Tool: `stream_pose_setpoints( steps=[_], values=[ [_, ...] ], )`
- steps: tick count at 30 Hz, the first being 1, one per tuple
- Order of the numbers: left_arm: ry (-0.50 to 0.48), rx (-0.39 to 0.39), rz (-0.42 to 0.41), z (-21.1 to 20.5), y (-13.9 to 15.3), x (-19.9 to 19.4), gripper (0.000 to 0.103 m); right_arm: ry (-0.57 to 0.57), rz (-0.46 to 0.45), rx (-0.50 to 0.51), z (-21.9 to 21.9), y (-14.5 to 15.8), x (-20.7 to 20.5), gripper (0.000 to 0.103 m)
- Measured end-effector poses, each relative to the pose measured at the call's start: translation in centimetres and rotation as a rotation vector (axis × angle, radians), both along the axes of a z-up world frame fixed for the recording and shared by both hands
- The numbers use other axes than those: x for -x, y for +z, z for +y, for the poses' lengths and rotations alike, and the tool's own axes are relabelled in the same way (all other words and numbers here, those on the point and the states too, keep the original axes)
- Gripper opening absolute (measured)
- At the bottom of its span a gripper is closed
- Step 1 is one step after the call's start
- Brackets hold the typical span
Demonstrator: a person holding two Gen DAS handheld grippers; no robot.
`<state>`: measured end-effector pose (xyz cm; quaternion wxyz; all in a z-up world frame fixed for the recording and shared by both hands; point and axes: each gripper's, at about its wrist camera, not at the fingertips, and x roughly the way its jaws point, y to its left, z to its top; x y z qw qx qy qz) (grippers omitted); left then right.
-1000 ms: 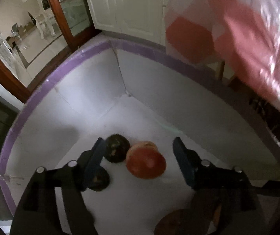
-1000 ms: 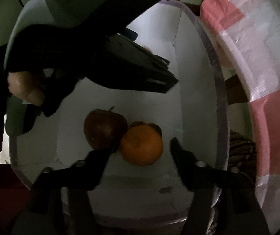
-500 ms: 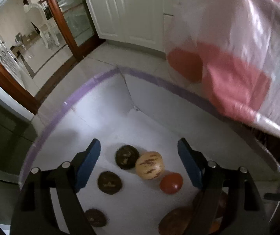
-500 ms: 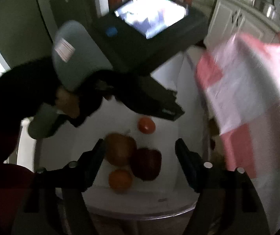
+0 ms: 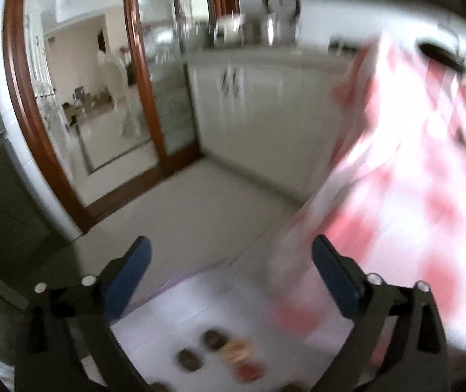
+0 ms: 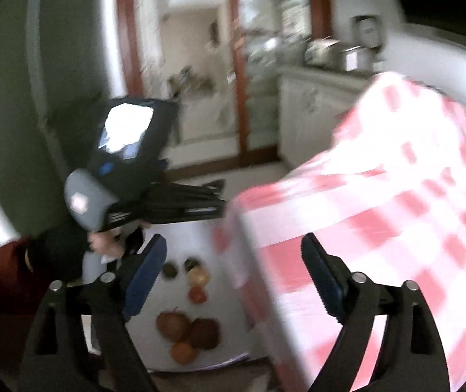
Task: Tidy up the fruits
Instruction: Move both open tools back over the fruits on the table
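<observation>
Both grippers, left (image 5: 231,263) and right (image 6: 233,261), are held wide apart and empty above the fruits (image 6: 185,330) grouped on a white tray (image 6: 229,326).

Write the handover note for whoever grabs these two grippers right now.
Left gripper: open, empty, raised above the white box.
Right gripper: open, empty, also high over it.
Fruits lie loose on the box floor: orange, two brownish apples, small red fruit, striped yellow fruit, dark round fruits.
Checked tablecloth hangs to the right.
Done: fruits are in the box. Left: cannot tell; views are blurred.
</observation>
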<state>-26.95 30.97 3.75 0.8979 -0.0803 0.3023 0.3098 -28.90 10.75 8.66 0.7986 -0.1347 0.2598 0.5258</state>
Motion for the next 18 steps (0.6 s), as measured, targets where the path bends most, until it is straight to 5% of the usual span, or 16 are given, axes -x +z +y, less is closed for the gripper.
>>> stream_pose_setpoints(
  steps=[3,9,15,18],
  values=[
    [-0.129,0.045,-0.13,-4.3,3.7,-2.4,0.101,-0.125,-0.045,-0.056,-4.5,1.6,-2.7,0.087],
    [-0.387,0.075,-0.218,-14.4,7.2,-11.5,0.101,-0.476,-0.137,-0.107,-14.2,2.0,-8.7,0.087],
    [-0.506,0.171,-0.254,-23.5,7.3,-24.7,0.101,-0.741,-0.083,-0.063,-22.9,2.0,-17.6,0.087],
    [-0.48,0.241,-0.25,-26.4,5.8,-30.3,0.101,-0.865,-0.045,-0.037,-27.3,1.0,-22.1,0.087]
  ],
)
